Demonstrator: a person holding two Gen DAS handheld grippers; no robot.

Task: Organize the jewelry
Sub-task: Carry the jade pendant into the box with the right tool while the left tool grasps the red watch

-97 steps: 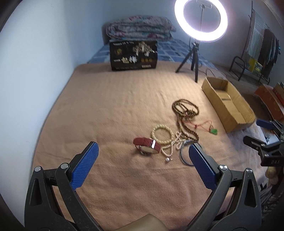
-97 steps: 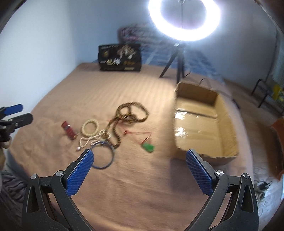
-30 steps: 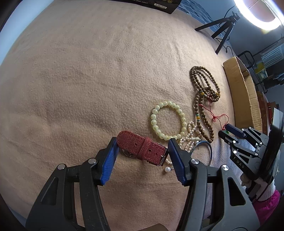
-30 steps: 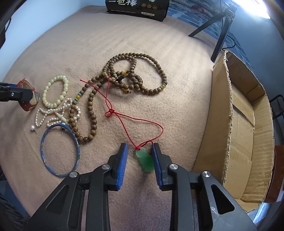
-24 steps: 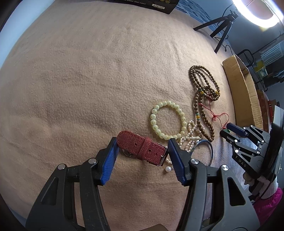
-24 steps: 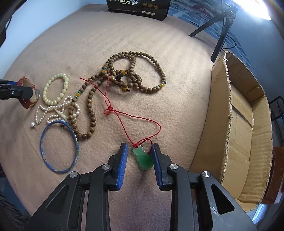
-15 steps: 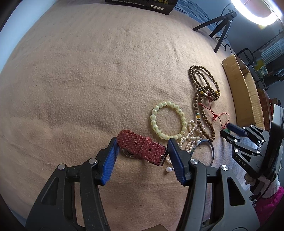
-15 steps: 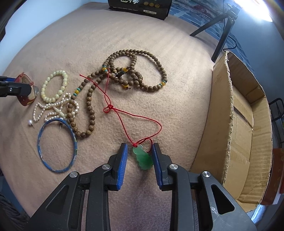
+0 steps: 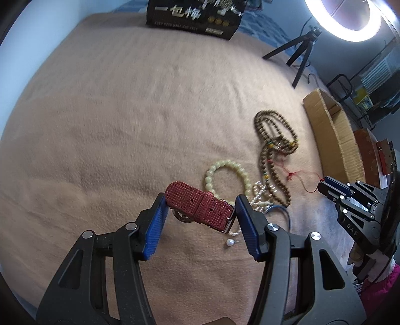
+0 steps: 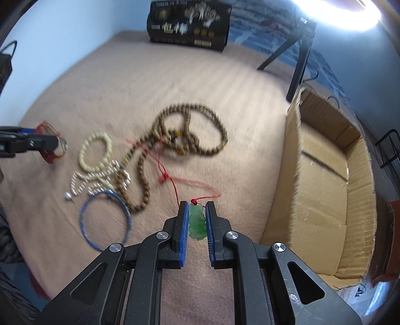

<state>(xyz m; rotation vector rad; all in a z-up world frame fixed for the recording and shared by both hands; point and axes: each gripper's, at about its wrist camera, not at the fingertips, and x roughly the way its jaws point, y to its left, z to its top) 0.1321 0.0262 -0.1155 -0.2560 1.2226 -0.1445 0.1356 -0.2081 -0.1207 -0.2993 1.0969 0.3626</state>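
Left tongs (image 9: 200, 207) clamp red watch strap (image 9: 198, 208); right tongs (image 10: 196, 217) clamp green pendant (image 10: 197, 221); "DAS" on right tongs.

surface: tan blanket (image 9: 105, 120) | on it: wooden bead necklace (image 10: 190, 130); pale bead bracelet (image 9: 226, 172); pearl strand (image 10: 95, 180); blue bangle (image 10: 105, 220); cardboard box (image 10: 325, 175); black printed box (image 9: 192, 17); ring-light tripod (image 9: 297, 55)
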